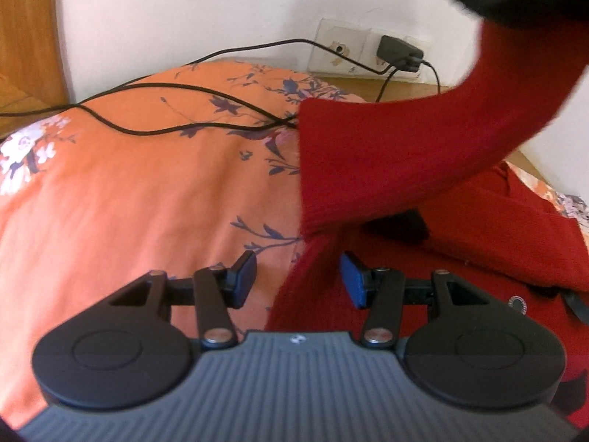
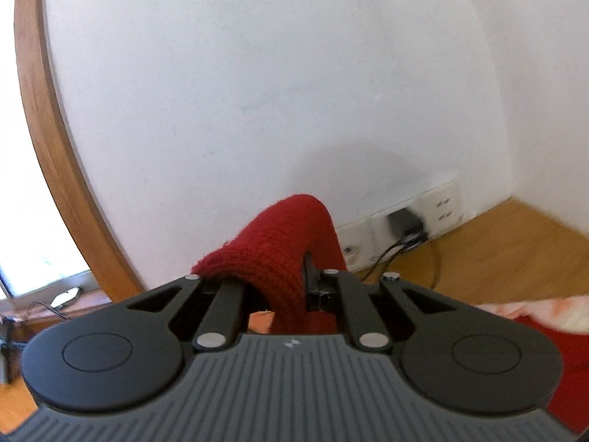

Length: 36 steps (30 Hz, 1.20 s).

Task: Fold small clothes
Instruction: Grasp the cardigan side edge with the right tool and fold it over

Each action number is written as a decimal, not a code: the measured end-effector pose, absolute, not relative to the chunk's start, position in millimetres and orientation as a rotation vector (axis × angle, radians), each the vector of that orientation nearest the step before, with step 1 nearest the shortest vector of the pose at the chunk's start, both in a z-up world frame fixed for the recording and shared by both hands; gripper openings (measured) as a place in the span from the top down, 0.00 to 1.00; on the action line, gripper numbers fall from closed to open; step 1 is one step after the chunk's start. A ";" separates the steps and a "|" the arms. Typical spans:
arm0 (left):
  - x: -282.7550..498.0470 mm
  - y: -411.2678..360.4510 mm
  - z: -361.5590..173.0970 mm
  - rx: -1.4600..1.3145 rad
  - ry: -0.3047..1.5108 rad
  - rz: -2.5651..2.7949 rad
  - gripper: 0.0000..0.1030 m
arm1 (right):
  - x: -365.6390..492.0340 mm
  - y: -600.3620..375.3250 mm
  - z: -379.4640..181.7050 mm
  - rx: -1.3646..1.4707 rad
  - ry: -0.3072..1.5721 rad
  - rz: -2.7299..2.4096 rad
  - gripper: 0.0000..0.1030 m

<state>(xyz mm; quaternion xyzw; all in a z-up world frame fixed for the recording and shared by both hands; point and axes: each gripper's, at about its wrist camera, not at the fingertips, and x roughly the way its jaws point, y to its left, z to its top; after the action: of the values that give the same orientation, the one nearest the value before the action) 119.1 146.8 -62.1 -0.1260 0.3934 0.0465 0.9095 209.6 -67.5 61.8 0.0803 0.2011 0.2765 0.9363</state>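
Right gripper (image 2: 274,276) has its jaws clamped on a fold of the red knit garment (image 2: 279,243), bunched up between them. Behind it there's a white wall, a socket strip (image 2: 401,213) with a black charger (image 2: 405,225) plugged in, and wood flooring (image 2: 515,250).

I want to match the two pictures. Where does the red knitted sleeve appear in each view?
Left wrist view: red knitted sleeve hangs from the upper right, down to centre.
Right wrist view: it is at centre, clamped in the right hand-held gripper.
Shared landmark: black charger in the wall socket.
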 end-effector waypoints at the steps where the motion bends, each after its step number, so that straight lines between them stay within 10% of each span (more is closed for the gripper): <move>1: 119.3 146.4 -62.8 -0.255 0.808 0.097 0.49 | 208.1 -75.5 59.9 0.155 0.407 0.550 0.92; 18: 122.7 140.5 -63.9 -0.177 0.803 0.104 0.49 | 198.5 -166.0 -61.7 0.180 0.683 0.198 0.88; 26: 124.4 139.5 -59.9 -0.196 0.825 0.098 0.48 | 171.5 -167.7 -56.3 0.069 0.705 0.132 0.40; 36: 115.8 128.7 -34.9 -0.180 0.780 0.060 0.48 | 130.4 -138.6 -29.5 -0.296 0.647 0.118 0.21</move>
<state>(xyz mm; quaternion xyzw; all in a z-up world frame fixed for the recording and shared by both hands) 115.8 128.7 -34.9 -0.0875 0.3796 0.0290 0.9206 130.4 -138.6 -29.5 -0.1446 0.3165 0.0579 0.9357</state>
